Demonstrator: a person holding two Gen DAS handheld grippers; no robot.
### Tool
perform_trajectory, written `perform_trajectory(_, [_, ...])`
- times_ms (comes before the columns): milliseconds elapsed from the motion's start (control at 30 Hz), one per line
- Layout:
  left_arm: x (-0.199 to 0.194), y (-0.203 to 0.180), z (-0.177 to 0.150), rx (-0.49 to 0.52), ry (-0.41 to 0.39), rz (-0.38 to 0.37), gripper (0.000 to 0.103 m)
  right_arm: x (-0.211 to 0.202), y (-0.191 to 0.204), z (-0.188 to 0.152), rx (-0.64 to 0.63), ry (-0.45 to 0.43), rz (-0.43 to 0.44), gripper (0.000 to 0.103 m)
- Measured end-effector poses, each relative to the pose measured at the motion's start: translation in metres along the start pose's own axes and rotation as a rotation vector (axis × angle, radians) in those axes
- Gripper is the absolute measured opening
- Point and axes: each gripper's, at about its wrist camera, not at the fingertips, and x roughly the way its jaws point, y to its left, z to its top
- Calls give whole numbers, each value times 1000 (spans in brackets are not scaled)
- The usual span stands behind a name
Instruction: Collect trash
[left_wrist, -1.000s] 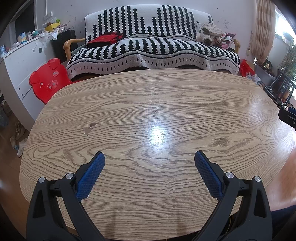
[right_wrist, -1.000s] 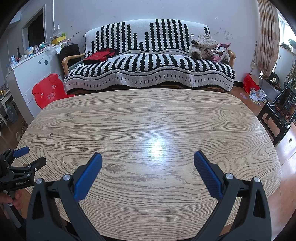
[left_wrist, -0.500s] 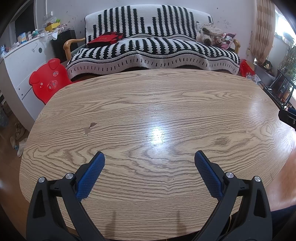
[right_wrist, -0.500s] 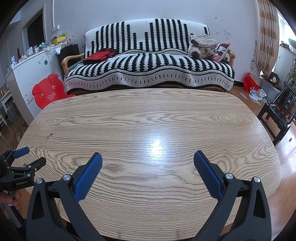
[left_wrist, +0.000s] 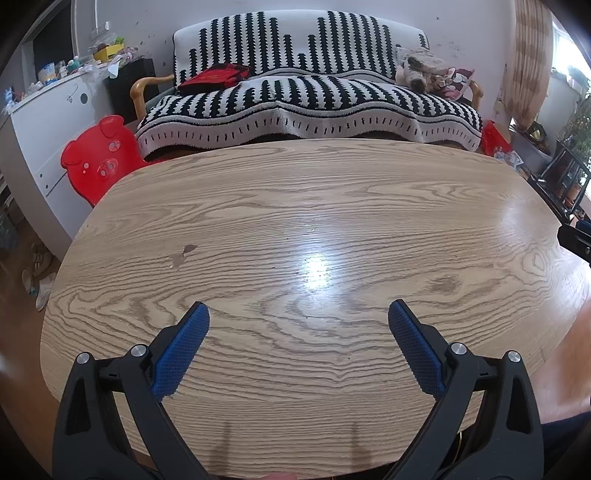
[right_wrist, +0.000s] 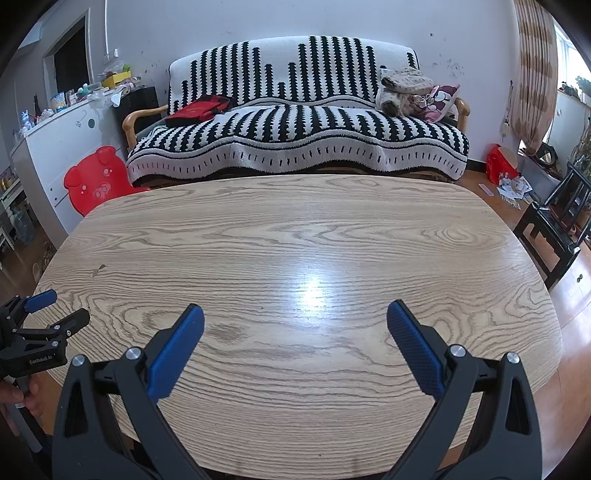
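Left gripper (left_wrist: 298, 314): black frame, blue cross-hatched pads, jaws spread wide, holding nothing, poised over the near edge of the table (left_wrist: 369, 206). It also shows at the left margin of the right wrist view, gripped from below by a hand (right_wrist: 22, 397); white lettering on its body reads roughly "GenRobot AI", though the print is small.

Right gripper (right_wrist: 294, 317): same build, jaws spread equally wide, empty, above the tabletop without touching it.

Table: oval, pale oak-grain laminate, glossy, with a bright glare patch at centre and a small chipped mark (left_wrist: 183, 254) toward the left.

Trash: scattered paper scraps (right_wrist: 511, 188) lie on the floor far right, beside a red bag (right_wrist: 498, 164).

Surroundings: sofa (right_wrist: 295, 125) under a black-and-white striped knit throw; red pig-shaped plastic chair (right_wrist: 96, 179); white cabinet (right_wrist: 55, 147).
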Motion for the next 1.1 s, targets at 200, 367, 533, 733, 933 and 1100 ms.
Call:
perform_trajectory(200, [1,-1,1,5,1,2,95,2,0,-2,-2,5,-2,96])
perform_trajectory(367, [2,0,-1,1,2,6,95,3,-1,-2,-1,5,-1,96])
perform_trajectory(533, [2,-1,-1,8,-4,8,95,3,-1,-2,-1,6,-2,96])
perform_trajectory(733, [-1,-2,-3,16,-21,7,95,3,-1,-1,-1,6,-1,96])
perform_trajectory(933, [-1,-3,-3,35,-31,33,95,3,-1,-2,-2,7,-2,96])
perform_trajectory(1100, [4,0,1,36,-24,21,95,7,-6,-2,-1,15,-1,96])
